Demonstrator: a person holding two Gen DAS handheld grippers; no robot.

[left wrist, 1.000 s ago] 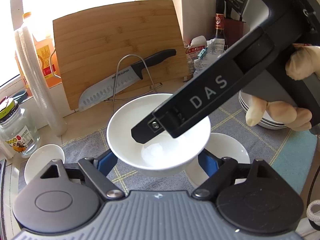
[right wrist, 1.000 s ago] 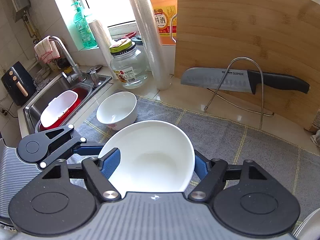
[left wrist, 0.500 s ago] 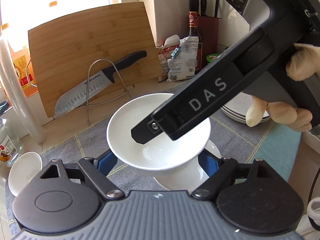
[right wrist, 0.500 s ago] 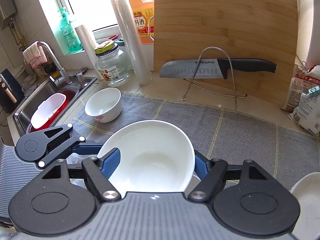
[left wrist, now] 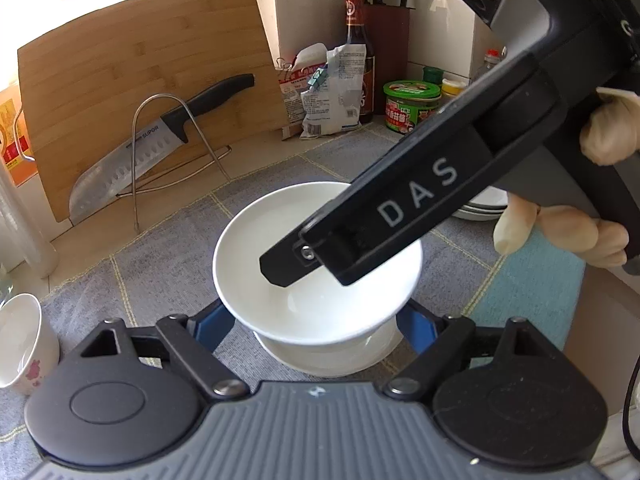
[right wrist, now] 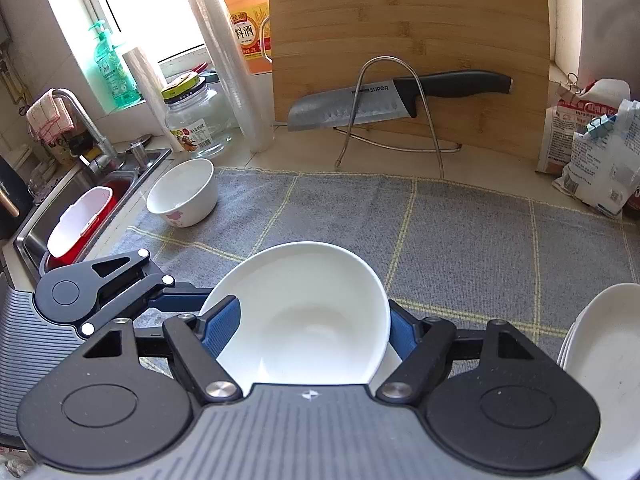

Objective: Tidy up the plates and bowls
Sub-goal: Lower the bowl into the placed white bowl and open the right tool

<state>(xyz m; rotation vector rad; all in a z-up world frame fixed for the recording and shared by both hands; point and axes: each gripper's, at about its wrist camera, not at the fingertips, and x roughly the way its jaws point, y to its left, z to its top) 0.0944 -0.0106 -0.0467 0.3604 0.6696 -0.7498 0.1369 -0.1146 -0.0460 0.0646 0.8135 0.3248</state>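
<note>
Left wrist view: the white bowl (left wrist: 316, 280), clamped by both the left gripper (left wrist: 316, 320) and the right gripper (right wrist: 316, 332), is held directly above another bowl (left wrist: 320, 356).

Countertop (right wrist: 312, 160), grey checked cloth (right wrist: 460, 232), chopping board (right wrist: 408, 40)

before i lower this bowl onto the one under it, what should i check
1. Left claw has its pads on both sides of the held bowl: ok.
2. Right claw grips the same bowl: ok.
3. Lower bowl sits roughly beneath the held one: ok.
4. Lower bowl is empty inside: cannot tell, it is covered.
5. Plate stack stands apart from the drop spot: ok.
</note>
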